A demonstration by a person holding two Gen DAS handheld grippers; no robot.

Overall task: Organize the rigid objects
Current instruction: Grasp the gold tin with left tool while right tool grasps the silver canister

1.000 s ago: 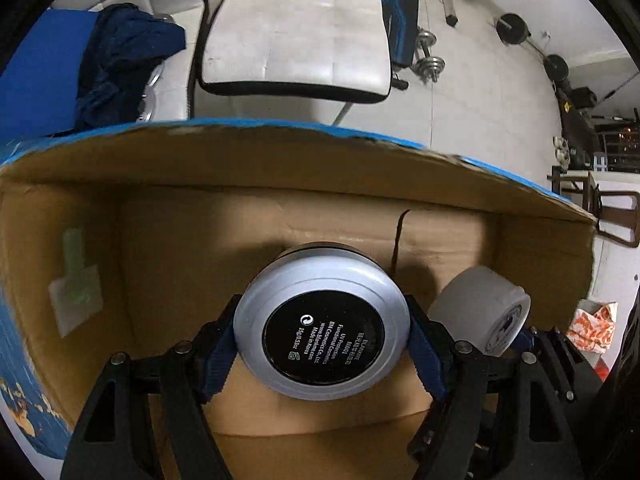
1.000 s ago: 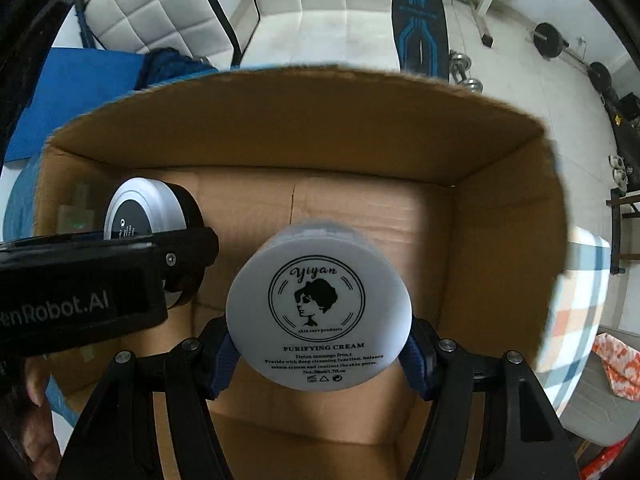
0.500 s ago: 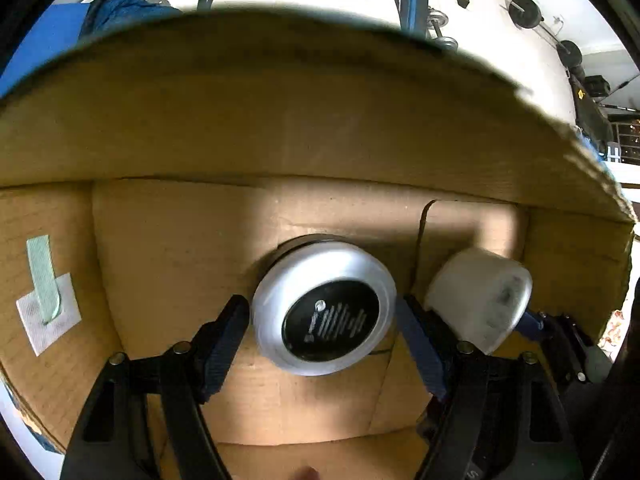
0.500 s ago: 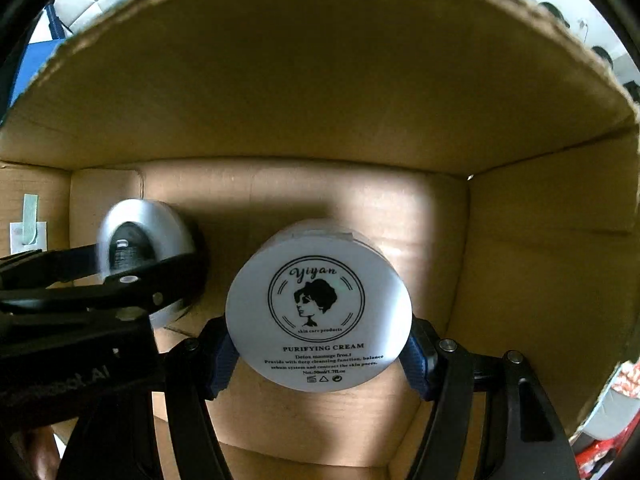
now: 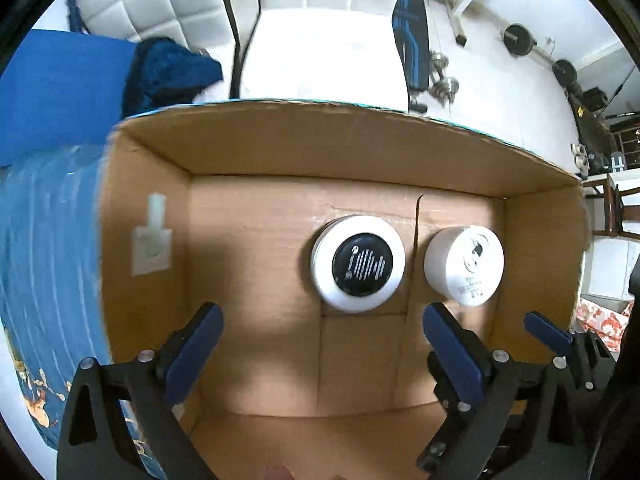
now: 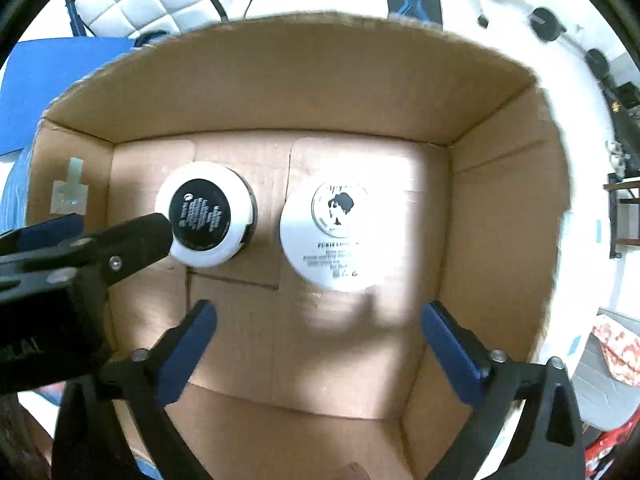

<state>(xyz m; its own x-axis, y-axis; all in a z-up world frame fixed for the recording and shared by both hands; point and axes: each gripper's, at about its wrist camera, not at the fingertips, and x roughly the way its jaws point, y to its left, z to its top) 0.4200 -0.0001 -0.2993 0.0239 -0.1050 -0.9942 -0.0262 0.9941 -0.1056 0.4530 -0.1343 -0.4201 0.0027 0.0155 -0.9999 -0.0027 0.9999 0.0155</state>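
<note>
Two round jars stand side by side on the floor of an open cardboard box [image 5: 248, 152]. The silver jar with a black label [image 5: 362, 264] is on the left, the white cream jar [image 5: 466, 266] on the right. My left gripper [image 5: 320, 332] is open and empty, above and short of the jars. In the right wrist view the box [image 6: 280, 92] holds the silver jar [image 6: 204, 216] and the white cream jar [image 6: 338, 236]. My right gripper [image 6: 318, 324] is open and empty above the box floor. The left gripper's finger [image 6: 132, 240] overlaps the silver jar's edge.
A white label with green tape [image 5: 152, 240] sticks to the box's left wall. A blue patterned cloth [image 5: 44, 240] lies left of the box. White padded chairs [image 5: 320, 28] and gym weights [image 5: 520, 36] stand beyond it. A checkered cloth [image 6: 600, 384] is at the right.
Both grippers have opened and let go of their jars, which now stand on the box floor. Both grippers have drawn back and up, out of the box.
</note>
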